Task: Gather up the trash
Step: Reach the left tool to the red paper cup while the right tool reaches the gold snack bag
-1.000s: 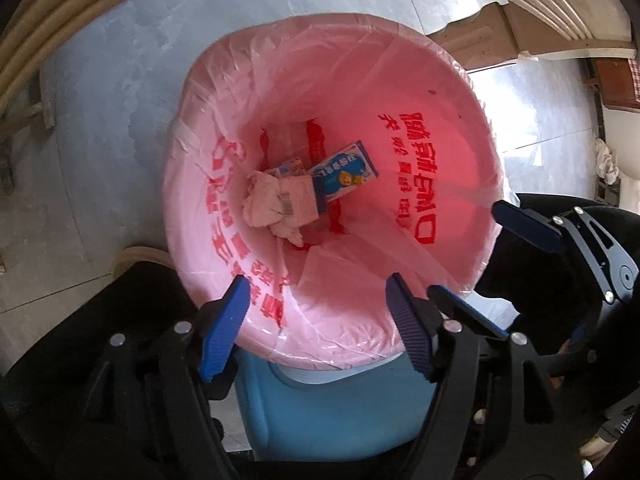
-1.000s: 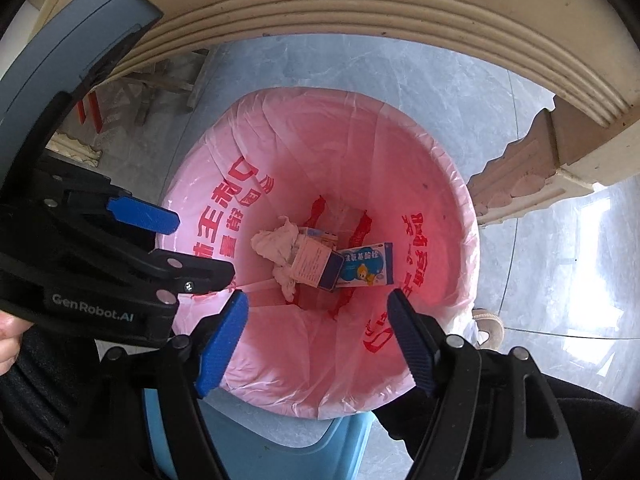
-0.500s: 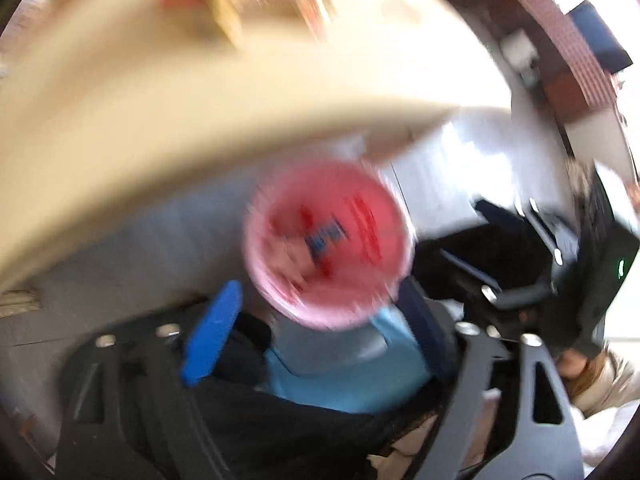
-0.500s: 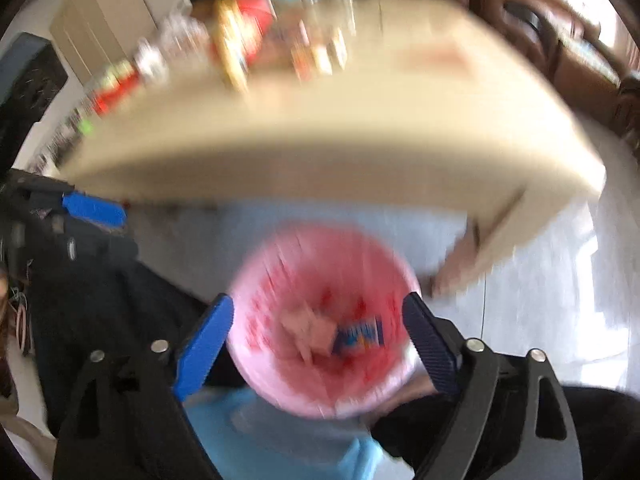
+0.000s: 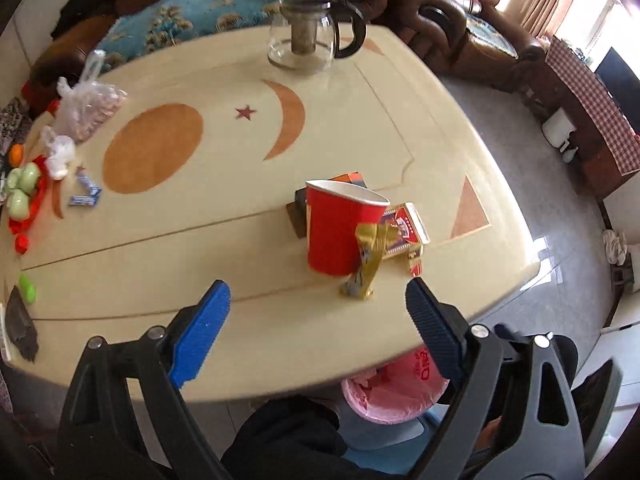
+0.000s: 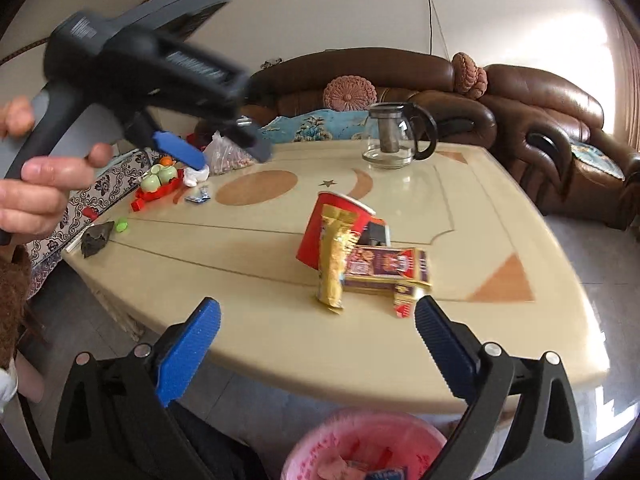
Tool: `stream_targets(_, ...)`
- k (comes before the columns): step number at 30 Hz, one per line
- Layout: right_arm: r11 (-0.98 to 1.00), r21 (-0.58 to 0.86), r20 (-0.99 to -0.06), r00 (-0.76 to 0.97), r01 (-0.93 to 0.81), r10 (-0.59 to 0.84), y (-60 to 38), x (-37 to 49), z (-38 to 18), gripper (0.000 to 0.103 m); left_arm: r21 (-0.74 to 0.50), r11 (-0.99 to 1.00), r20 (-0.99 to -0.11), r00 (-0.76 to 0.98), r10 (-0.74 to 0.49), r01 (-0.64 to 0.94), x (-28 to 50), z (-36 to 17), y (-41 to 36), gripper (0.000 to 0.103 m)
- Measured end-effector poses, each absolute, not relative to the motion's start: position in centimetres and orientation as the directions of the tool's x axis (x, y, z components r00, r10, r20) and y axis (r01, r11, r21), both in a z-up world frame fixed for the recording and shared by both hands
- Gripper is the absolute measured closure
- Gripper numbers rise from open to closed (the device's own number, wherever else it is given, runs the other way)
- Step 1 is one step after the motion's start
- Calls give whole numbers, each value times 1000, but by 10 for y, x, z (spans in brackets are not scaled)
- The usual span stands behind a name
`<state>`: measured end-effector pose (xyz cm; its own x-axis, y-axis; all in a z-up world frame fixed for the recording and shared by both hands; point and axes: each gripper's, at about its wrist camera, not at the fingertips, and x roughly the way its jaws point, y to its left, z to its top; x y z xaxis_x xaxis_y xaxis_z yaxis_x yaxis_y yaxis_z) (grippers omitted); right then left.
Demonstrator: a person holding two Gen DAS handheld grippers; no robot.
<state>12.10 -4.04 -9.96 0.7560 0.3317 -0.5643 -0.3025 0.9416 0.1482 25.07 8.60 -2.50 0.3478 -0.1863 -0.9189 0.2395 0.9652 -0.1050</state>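
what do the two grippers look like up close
Both are alike: the left gripper and right gripper have black frames with silver rivets and two ribbed blue pads. The right view shows the left one's dark grey pistol-style body, held by a bare hand.

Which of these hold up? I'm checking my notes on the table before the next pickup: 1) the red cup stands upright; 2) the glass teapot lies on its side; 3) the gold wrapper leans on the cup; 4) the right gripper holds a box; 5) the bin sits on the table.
1) Red cup stands upright: true.
2) False: the glass teapot stands upright.
3) Gold wrapper leans on the cup: true.
4) False: the right gripper is opening, nothing between its fingers.
5) False: the pink-lined bin sits on the floor below the table edge.
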Motion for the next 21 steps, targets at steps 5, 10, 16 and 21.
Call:
stream_targets(5, 943, 142, -562, 760, -299, 326, -25, 141, -120, 8, -80, 966, -940, 304, -156, 246, 279, -49, 72, 16)
stream_targets(10, 944, 153, -568, 756, -291, 325, -18, 161, -134, 8, -96, 958, -945, 278, -173, 270, 295, -60, 63, 16)
stream_targets(16, 943, 173, -569, 753, -283, 331, -13, 180, -151, 8, -72, 946, -948, 273, -164, 317, 306, -68, 46, 16)
stream_targets(21, 940, 196, -566, 751, -278, 340, -13, 190, -159, 8, -71, 942, -954, 254, -160, 328, 318, -80, 38, 16)
